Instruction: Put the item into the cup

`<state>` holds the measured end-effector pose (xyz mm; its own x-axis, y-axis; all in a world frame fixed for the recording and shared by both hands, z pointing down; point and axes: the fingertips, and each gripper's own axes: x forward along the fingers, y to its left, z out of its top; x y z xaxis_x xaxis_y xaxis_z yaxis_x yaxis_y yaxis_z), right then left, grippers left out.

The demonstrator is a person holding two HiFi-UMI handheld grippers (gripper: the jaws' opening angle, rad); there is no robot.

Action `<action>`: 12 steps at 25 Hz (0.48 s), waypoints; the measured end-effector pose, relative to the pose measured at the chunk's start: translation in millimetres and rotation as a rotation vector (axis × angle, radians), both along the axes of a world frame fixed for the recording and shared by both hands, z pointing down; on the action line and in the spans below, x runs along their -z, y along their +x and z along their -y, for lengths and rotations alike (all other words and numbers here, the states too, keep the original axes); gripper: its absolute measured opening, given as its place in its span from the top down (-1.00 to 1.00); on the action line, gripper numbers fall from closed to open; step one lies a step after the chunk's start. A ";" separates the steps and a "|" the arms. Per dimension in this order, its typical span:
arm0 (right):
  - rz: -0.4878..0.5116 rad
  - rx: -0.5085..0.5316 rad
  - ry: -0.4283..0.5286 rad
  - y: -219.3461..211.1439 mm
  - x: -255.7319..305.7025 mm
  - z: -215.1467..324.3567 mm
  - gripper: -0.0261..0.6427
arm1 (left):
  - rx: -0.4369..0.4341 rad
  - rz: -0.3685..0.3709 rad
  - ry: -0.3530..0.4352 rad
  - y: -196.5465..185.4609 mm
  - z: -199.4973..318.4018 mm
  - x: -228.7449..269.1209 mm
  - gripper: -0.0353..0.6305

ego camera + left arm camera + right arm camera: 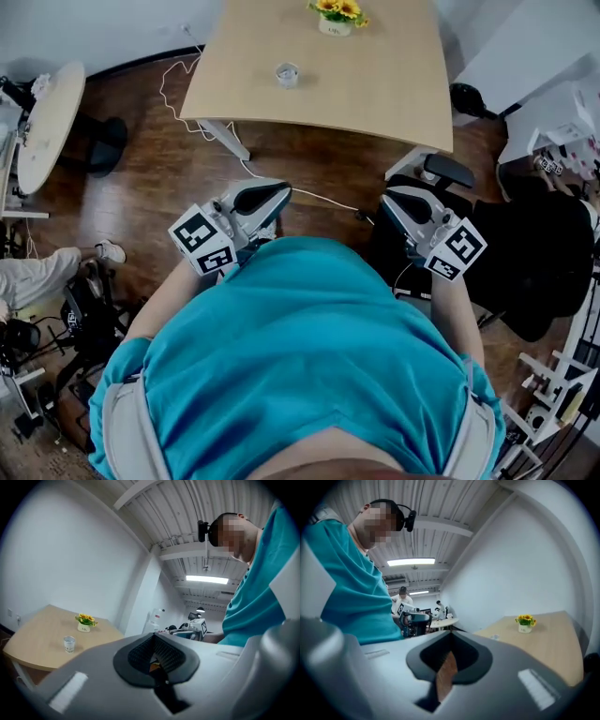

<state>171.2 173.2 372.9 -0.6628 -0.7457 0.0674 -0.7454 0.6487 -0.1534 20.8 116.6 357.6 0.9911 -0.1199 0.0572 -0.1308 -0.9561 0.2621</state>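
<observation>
Low in the frame, we hold the left hand-held gripper (pixel 277 194) and right hand-held gripper (pixel 394 202), both with jaws pressed together, above the dark wooden floor (pixel 319 169). Beyond, at upper centre, the small clear glass cup (pixel 287 74) stands on the pale wooden worktop (pixel 384 84), near a white pot of yellow flowers (pixel 337 17).

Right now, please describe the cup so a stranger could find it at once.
Look at the light wooden table ahead. The cup stands alone on its left half. It is small clear glass, unlike the white pot of yellow flowers behind it.
</observation>
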 end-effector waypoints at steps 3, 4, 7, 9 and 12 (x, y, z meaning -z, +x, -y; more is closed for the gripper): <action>0.015 0.005 0.028 -7.6 4.0 -22.4 0.92 | 0.063 -0.009 0.033 -22.8 -17.5 10.1 0.88; 0.015 0.007 0.039 -13.0 7.3 -28.5 0.92 | 0.078 -0.016 0.035 -31.6 -21.6 12.7 0.88; 0.008 0.018 0.063 -38.4 16.2 -45.1 0.92 | 0.105 -0.040 0.049 -62.6 -30.7 18.8 0.88; -0.006 0.024 0.064 -61.6 18.0 -54.6 0.92 | 0.108 -0.050 0.069 -88.6 -36.4 21.2 0.88; 0.001 -0.007 0.052 -93.5 21.0 -59.3 0.92 | 0.104 -0.038 0.106 -128.0 -41.2 19.5 0.89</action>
<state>77.8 232.5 351.9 -0.6580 -0.7525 0.0274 -0.7495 0.6510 -0.1203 -107.2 157.8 338.1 0.9742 -0.2258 0.0013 -0.2229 -0.9605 0.1667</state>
